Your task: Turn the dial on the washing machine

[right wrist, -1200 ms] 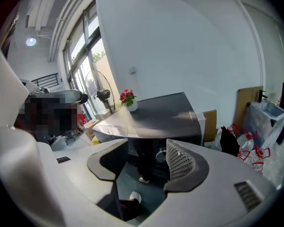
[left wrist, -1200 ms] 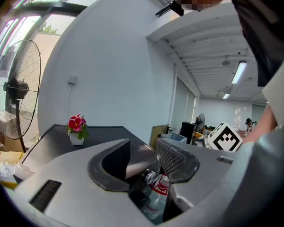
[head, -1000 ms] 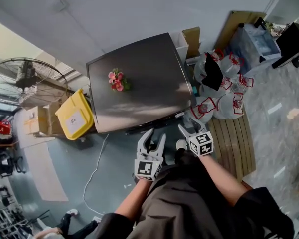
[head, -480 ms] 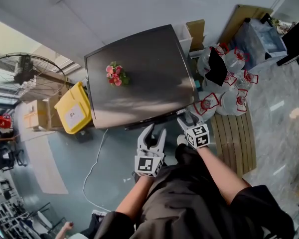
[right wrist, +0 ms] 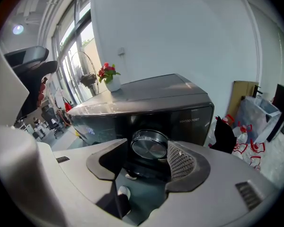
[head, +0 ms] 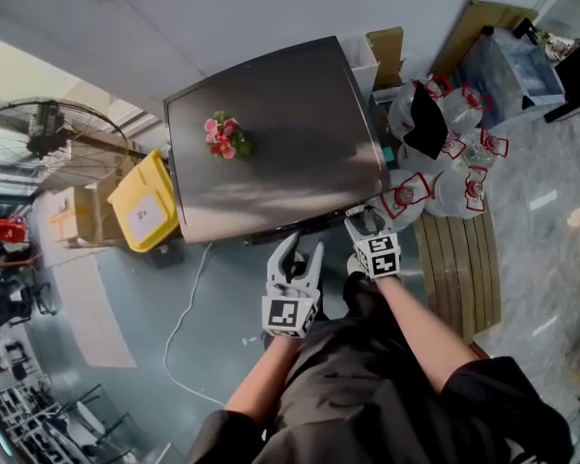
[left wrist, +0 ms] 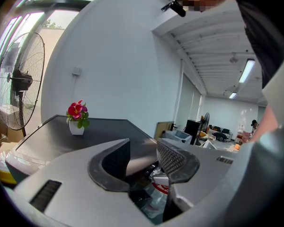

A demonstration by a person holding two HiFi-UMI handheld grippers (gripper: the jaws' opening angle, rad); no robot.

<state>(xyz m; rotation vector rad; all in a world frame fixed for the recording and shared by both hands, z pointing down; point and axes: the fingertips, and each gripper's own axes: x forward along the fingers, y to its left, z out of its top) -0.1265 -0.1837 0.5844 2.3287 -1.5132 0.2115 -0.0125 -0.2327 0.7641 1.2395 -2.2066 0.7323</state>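
We are holding the right claw (right wrist: 149, 157) spread wide at the front of the washing machine (right wrist: 151, 94), near its right corner. That way the dial (right wrist: 150, 147) sits framed between the jaws, apparently not gripped yet. We are holding the left claw (left wrist: 144, 159) spread, empty and off to the side, leaving room.

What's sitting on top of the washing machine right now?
Only a small pot of red flowers stands on the washing machine, toward its back left. The right tongs overlap only its front right edge.
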